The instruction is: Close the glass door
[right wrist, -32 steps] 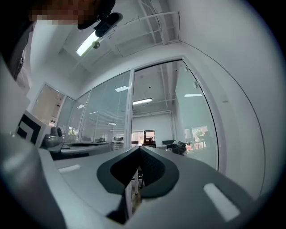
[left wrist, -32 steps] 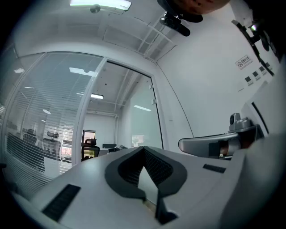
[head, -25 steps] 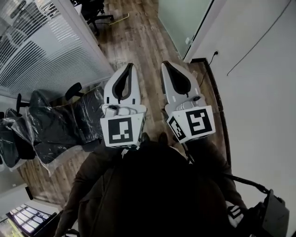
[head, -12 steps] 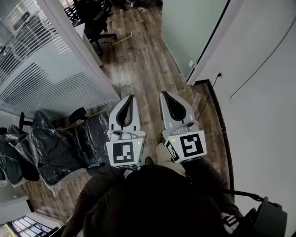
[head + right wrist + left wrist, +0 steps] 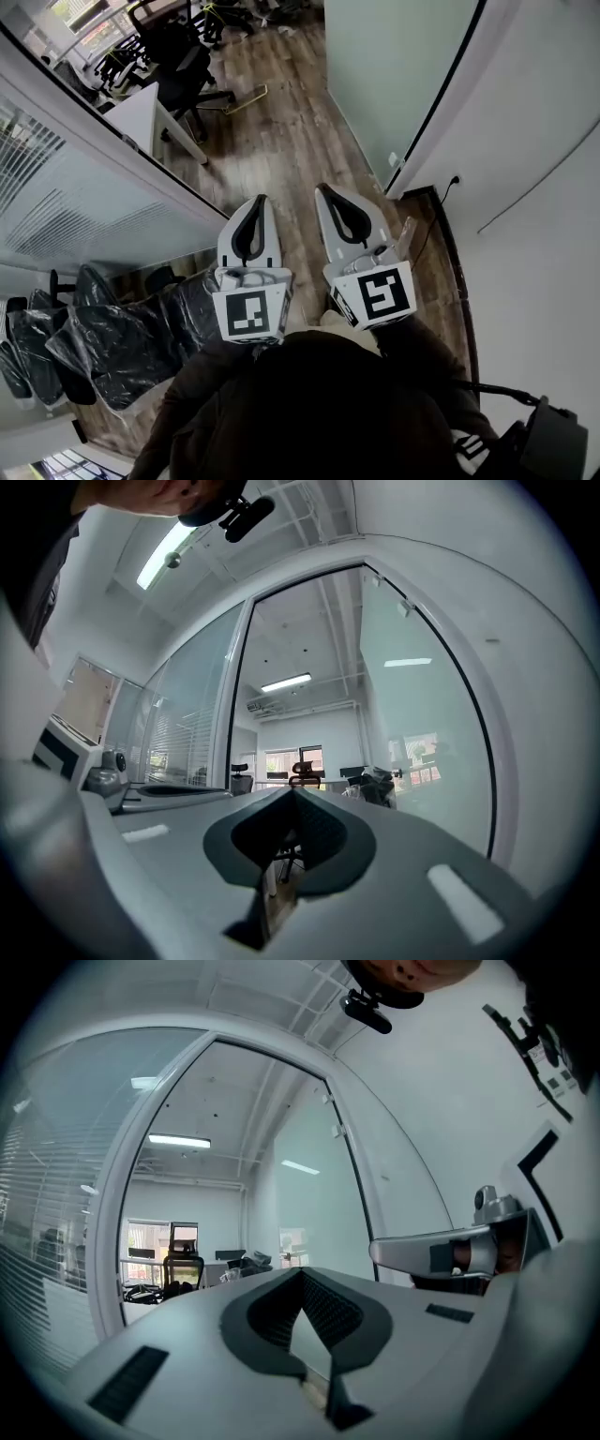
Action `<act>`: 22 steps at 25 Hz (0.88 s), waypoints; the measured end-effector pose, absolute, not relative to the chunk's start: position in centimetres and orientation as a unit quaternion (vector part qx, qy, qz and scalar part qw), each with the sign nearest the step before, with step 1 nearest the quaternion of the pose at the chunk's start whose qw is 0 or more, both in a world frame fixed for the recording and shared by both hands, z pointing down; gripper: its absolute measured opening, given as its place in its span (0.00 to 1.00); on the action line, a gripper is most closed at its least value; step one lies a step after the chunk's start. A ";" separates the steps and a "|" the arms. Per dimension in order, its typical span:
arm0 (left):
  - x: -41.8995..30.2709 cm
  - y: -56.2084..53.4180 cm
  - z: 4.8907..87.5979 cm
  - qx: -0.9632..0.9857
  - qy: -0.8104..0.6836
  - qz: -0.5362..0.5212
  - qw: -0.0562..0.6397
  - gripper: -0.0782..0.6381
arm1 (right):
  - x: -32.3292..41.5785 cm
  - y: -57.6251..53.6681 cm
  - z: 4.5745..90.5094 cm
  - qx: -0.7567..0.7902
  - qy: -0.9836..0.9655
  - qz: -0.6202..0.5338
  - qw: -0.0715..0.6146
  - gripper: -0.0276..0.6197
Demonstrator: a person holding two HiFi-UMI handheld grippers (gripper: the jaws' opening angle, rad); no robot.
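Note:
The glass door point(image 5: 398, 66) is a frosted pale-green panel with a dark edge. It stands swung open at the upper right of the head view, along the white wall. In the left gripper view the door point(image 5: 305, 1194) is right of the opening, and in the right gripper view the door point(image 5: 422, 724) fills the right side. My left gripper point(image 5: 260, 201) and right gripper point(image 5: 323, 188) are held side by side, pointing at the doorway. Both are shut with nothing between the jaws and well short of the door. From their own cameras the left gripper point(image 5: 302, 1271) and right gripper point(image 5: 293, 790) show tips meeting.
A glass partition with blinds point(image 5: 84, 197) runs along the left. Plastic-wrapped chairs point(image 5: 103, 337) stand at the lower left. Beyond the doorway are a white desk point(image 5: 141, 112) and black office chairs point(image 5: 178, 56). A white wall point(image 5: 534, 141) with a socket and cable bounds the right; wood floor point(image 5: 281, 141) lies ahead.
The head view has advanced toward the doorway: the open door and the room beyond now fill more of the frame. Both grippers stay shut and side by side.

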State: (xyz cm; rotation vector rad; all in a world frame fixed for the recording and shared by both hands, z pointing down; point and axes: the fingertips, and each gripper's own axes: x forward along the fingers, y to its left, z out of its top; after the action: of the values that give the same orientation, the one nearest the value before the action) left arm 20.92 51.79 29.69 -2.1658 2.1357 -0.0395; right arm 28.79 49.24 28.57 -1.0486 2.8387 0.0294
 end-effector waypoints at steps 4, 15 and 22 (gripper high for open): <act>20.1 45.9 29.9 -0.699 0.714 -0.015 0.041 0.10 | 28.5 43.2 28.9 -0.342 0.938 0.002 0.055 0.05; 13.0 29.8 32.7 -0.695 0.719 -0.004 0.018 0.10 | 21.7 27.1 32.1 -0.346 0.937 -0.001 0.035 0.05; 6.1 16.2 32.4 -0.713 0.701 -0.007 0.030 0.10 | 14.0 13.7 31.4 -0.355 0.934 0.007 0.041 0.05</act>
State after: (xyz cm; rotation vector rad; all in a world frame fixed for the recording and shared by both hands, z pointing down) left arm 6.07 16.19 32.39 -2.1984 2.1606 -0.0210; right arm 13.98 13.72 31.40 -1.0857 2.8604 0.0203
